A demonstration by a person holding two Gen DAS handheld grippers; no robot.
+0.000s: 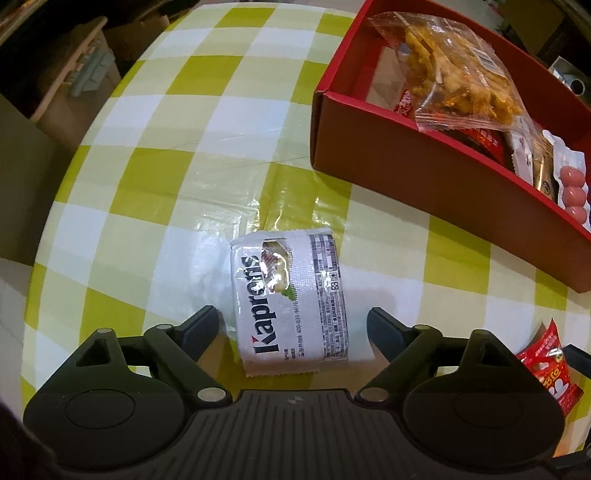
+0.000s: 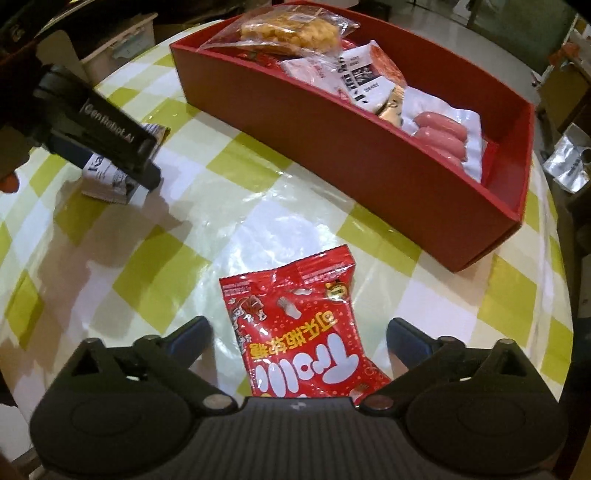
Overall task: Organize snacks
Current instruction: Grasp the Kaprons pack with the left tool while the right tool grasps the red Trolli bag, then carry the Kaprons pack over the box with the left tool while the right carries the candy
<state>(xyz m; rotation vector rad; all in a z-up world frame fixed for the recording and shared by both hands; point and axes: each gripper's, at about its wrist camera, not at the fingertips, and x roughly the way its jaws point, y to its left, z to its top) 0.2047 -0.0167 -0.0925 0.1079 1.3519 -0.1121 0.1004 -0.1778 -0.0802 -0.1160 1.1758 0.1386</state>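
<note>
On a green-checked worktop (image 1: 155,177), the left gripper (image 1: 293,325) has its jaws spread wide on either side of a white Kaprons packet (image 1: 290,302), not touching it. The packet's long axis runs straight ahead between them. The right gripper (image 2: 297,332) likewise straddles a red gummy bag (image 2: 299,332), gripping nothing. The red box (image 2: 369,158) of snacks lies ahead, to the right.

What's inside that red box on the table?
The red box holds a clear bag of golden fried snacks, a white labelled packet and vacuum-packed pink sausages. More red wrappers lie underneath, mostly covered.
</note>
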